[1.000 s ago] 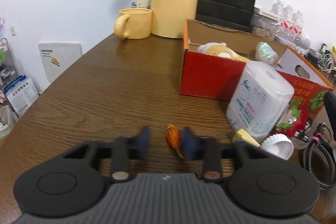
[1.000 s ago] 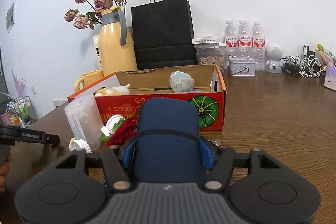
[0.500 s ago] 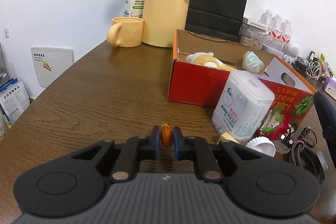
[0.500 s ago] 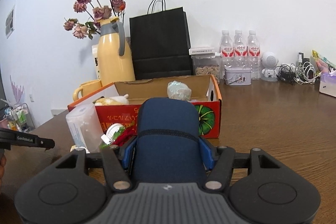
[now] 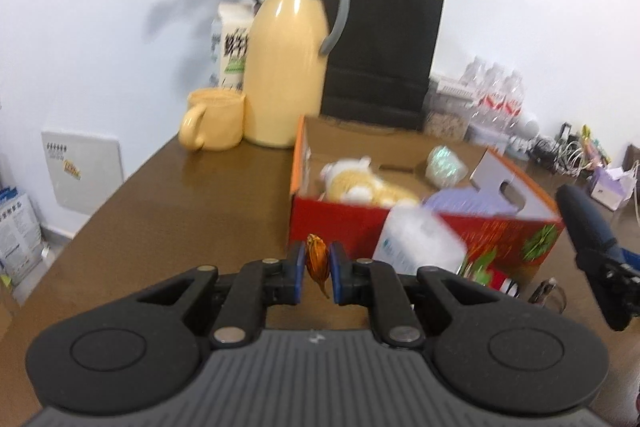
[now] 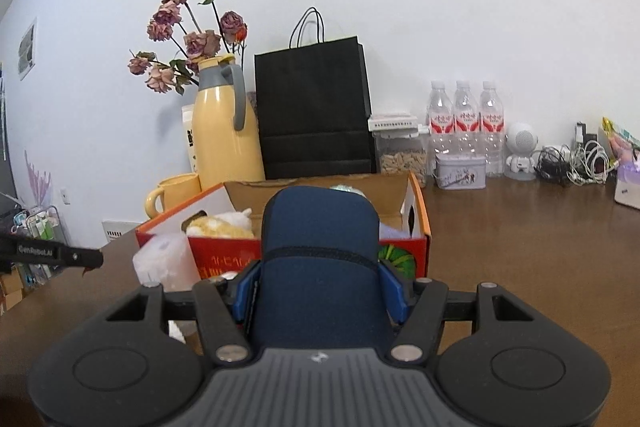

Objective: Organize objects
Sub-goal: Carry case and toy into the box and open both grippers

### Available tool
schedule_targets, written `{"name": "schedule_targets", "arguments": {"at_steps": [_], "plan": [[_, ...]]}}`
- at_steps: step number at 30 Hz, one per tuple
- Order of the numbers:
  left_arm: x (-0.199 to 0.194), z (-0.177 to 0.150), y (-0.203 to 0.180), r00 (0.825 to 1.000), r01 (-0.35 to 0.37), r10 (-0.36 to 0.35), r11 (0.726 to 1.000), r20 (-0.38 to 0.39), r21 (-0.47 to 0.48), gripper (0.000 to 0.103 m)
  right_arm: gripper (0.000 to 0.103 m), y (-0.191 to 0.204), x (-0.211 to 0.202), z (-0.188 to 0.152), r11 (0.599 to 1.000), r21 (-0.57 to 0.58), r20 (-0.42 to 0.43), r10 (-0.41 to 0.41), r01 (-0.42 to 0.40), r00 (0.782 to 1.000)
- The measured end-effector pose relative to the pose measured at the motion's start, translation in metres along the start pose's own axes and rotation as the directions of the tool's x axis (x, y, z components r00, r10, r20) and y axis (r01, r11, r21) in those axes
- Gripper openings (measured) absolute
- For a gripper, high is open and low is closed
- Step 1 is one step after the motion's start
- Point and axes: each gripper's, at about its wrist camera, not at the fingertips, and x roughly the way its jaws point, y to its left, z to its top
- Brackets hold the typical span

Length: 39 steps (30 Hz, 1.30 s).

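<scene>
our left gripper (image 5: 317,273) pinches the dried orange bud (image 5: 317,261) above the desk (image 5: 168,227); our right gripper (image 6: 320,293) grasps a navy case (image 6: 320,267). the brittle bud could crumble or slip short of the red box (image 5: 340,219).

It looks like an office: a long wooden table (image 6: 520,227) against a plain white wall, with bottled water (image 6: 464,123), a black paper bag (image 6: 314,111), tangled charger cables (image 6: 572,163) and a yellow thermos (image 6: 224,135).

I'm seeing a small dried orange bud (image 5: 317,259) hanging point-down and a navy padded case (image 6: 320,267) standing upright.
</scene>
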Motion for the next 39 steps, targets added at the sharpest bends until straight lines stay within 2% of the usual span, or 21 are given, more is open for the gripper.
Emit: {"name": "schedule_targets", "arguments": {"at_steps": [8, 17, 25, 30, 34, 39], "plan": [[0.008, 0.042, -0.022, 0.996, 0.047, -0.049, 0.998, 0.079, 0.037, 0.014, 0.060, 0.007, 0.020, 0.034, 0.999, -0.034, 0.050, 0.002, -0.001, 0.999], [0.056, 0.079, -0.039, 0.992, 0.107, -0.109, 0.994, 0.068, 0.033, 0.014, 0.060, 0.006, 0.070, 0.070, 0.999, -0.032, 0.074, -0.015, 0.018, 0.997], [0.107, 0.098, -0.054, 0.989, 0.140, -0.141, 0.989, 0.030, 0.041, 0.014, 0.060, 0.010, 0.131, 0.084, 0.997, -0.063, 0.014, -0.034, 0.035, 0.999], [0.141, 0.100, -0.055, 0.988, 0.157, -0.156, 0.988, -0.017, 0.014, 0.014, 0.060, 0.010, 0.164, 0.076, 0.996, -0.077, -0.055, -0.044, 0.039, 0.998], [0.163, 0.098, -0.052, 0.984, 0.157, -0.156, 0.988, -0.079, 0.005, 0.014, 0.060, 0.004, 0.176, 0.068, 0.996, -0.070, -0.101, -0.055, 0.048, 0.993], [0.170, 0.097, -0.048, 0.984, 0.152, -0.151, 0.988, -0.099, 0.009, 0.014, 0.061, -0.001, 0.186, 0.062, 0.997, -0.062, -0.135, -0.062, 0.054, 0.989]]}}
